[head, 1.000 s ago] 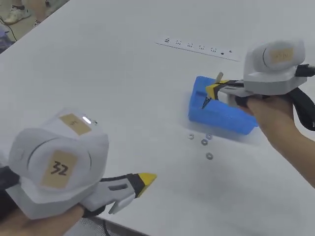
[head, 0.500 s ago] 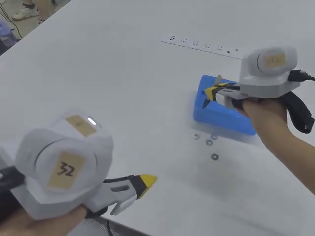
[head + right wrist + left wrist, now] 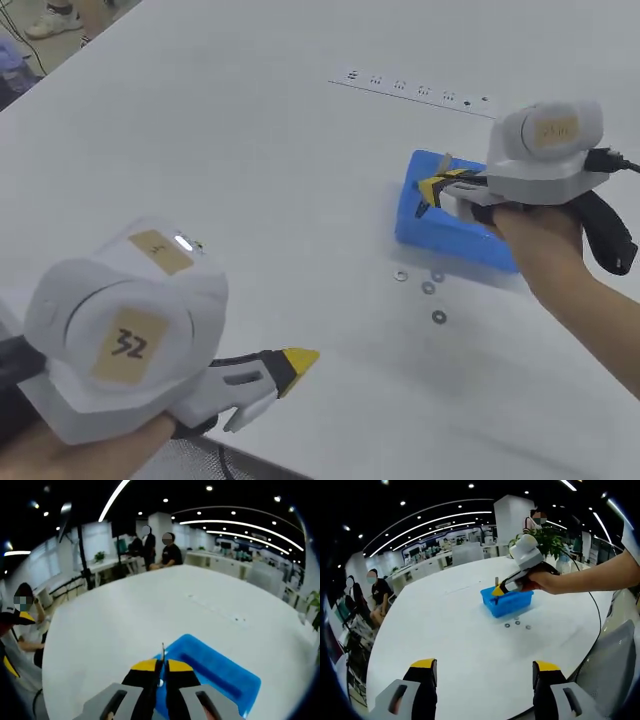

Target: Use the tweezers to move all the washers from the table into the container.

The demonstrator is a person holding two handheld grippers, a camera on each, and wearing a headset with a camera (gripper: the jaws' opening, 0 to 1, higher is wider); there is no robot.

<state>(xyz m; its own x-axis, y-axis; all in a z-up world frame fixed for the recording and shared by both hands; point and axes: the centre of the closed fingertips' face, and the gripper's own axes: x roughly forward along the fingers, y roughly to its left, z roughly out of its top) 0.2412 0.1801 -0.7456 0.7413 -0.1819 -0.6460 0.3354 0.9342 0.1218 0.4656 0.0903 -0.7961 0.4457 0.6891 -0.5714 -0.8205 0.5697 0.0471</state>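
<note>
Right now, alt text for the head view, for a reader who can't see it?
The right gripper, shut on tweezers, hangs over a blue container on a white table; four washers lie loose on the table beside it. The left gripper sits open at lower left, holding nothing.

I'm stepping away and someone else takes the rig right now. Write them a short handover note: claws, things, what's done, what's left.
Left claw: open and empty, over the near side of the table.
Right claw: shut on the tweezers, held over the blue container.
Washers: four lie on the table just in front of the container.
Done: I cannot tell whether any washer is in the container yet.
Left: pick up each of the four with the tweezers and drop it in.
</note>
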